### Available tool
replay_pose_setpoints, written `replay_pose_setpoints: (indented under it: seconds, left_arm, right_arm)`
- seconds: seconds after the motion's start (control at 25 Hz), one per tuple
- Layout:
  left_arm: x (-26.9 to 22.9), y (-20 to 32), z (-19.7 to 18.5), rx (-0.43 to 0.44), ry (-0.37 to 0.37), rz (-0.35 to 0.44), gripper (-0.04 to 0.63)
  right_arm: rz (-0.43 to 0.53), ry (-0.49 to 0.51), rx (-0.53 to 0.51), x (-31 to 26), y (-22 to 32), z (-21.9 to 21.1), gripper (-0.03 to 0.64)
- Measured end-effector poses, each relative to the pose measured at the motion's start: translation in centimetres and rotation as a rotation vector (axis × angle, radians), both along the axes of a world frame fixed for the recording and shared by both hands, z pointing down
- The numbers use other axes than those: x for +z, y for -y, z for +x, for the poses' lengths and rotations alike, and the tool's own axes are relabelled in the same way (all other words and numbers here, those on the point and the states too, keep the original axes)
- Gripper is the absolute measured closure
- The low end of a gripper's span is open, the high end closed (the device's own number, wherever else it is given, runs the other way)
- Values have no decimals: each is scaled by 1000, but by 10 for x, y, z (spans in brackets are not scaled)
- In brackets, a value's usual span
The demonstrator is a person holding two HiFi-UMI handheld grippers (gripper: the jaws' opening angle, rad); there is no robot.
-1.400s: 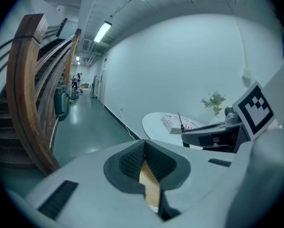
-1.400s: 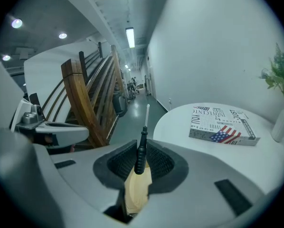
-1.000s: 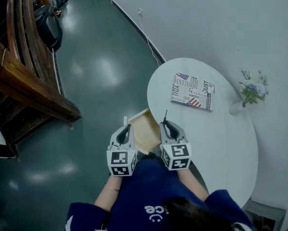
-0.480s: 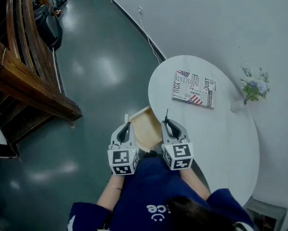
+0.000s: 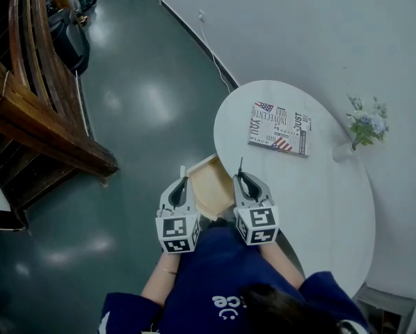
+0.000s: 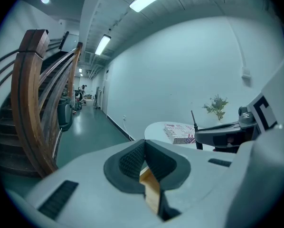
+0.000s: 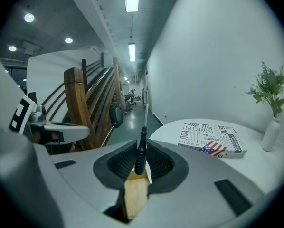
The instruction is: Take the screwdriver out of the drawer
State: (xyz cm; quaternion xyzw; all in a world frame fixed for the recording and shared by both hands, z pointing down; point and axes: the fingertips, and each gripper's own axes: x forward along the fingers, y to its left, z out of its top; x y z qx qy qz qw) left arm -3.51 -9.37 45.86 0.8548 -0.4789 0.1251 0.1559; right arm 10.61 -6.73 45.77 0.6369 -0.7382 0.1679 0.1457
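No visible change from a second ago. The right gripper (image 7: 141,164) stays clamped on the screwdriver (image 7: 140,151) by its handle, shaft up, above the right edge of the open drawer (image 5: 211,183). The left gripper (image 6: 144,164), jaws together and empty, sits at the drawer's left edge. Judgement: the screwdriver is already out.

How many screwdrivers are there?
1. The screwdriver is clamped in the right gripper, its shaft sticking out past the tips, above the open wooden drawer at the round table's edge. More could be hidden in the drawer, which the grippers partly cover.
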Motion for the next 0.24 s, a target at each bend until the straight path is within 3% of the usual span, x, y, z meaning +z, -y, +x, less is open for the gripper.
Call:
replay_pose_setpoints:
  seconds: [0.24]
  left_arm:
    - [5, 2, -2, 4, -1, -8, 591]
  right_arm:
    - [-6, 5, 1, 4, 2, -2, 548]
